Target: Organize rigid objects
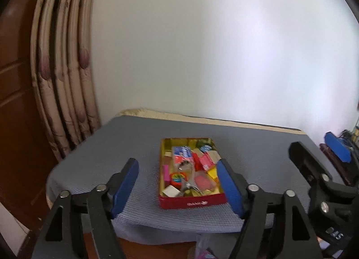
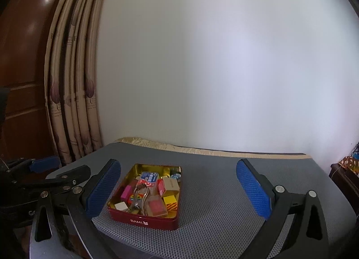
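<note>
A red tin (image 1: 193,203) with a gold inside sits on a grey mat (image 1: 112,146), filled with several small items: boxes, a pink eraser, a round sticker, a metal clip (image 1: 189,186). The tin (image 2: 143,220) also shows in the right wrist view, labelled BAMI, with the metal clip (image 2: 140,198) on top. My left gripper (image 1: 177,173) is open and empty, held back from the tin at the mat's near edge. My right gripper (image 2: 178,176) is open and empty, with the tin between its fingers and toward the left one. The right gripper (image 1: 314,162) shows at the right in the left wrist view.
A patterned curtain (image 1: 65,93) and a brown wooden door (image 1: 15,102) stand at the left. A white wall (image 1: 224,46) backs the table. Dark furniture with clutter (image 2: 345,169) sits at the far right. The mat (image 2: 224,203) has bare surface right of the tin.
</note>
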`<move>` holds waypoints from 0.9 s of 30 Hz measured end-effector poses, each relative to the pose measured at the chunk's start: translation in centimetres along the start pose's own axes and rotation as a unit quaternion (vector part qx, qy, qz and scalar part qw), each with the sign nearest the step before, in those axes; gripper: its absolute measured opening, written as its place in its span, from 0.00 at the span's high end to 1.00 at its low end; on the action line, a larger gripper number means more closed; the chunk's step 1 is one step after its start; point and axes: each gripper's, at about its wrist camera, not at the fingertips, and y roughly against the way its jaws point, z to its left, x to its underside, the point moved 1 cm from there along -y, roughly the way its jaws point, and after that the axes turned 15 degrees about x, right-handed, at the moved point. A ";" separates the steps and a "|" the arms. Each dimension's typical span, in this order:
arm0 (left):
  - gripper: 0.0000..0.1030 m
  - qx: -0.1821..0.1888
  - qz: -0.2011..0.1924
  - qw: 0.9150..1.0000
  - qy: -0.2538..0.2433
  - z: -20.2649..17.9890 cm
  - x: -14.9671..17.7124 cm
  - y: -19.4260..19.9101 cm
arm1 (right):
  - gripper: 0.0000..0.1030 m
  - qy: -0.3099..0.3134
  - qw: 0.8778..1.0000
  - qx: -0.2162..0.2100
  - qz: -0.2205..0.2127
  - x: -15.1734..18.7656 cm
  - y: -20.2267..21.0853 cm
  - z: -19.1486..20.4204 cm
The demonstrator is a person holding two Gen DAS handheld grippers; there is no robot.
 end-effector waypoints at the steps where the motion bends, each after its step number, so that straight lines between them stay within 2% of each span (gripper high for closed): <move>1: 0.25 -0.006 -0.004 1.000 -0.004 -0.1 -0.1 0.3 | 0.01 0.002 1.000 -0.002 -0.002 -0.1 0.3 0.1; 9: 0.19 0.017 -0.053 0.998 0.000 -0.2 -1.1 3.3 | 0.01 0.002 1.000 -0.005 -0.022 -0.5 1.1 -0.4; 14: 0.19 0.033 -0.023 0.999 -0.004 -0.3 -1.1 2.3 | 0.01 -0.007 1.000 -0.004 -0.018 -0.5 0.8 -0.8; 19: 0.19 0.008 -0.002 1.000 -0.002 -0.1 -0.8 1.4 | 0.01 -0.001 1.000 -0.001 -0.017 -0.4 0.9 -0.4; 27: 0.19 0.002 -0.019 1.000 0.019 0.9 -0.6 1.7 | 0.01 0.006 1.000 -0.005 -0.019 -0.4 1.1 -0.1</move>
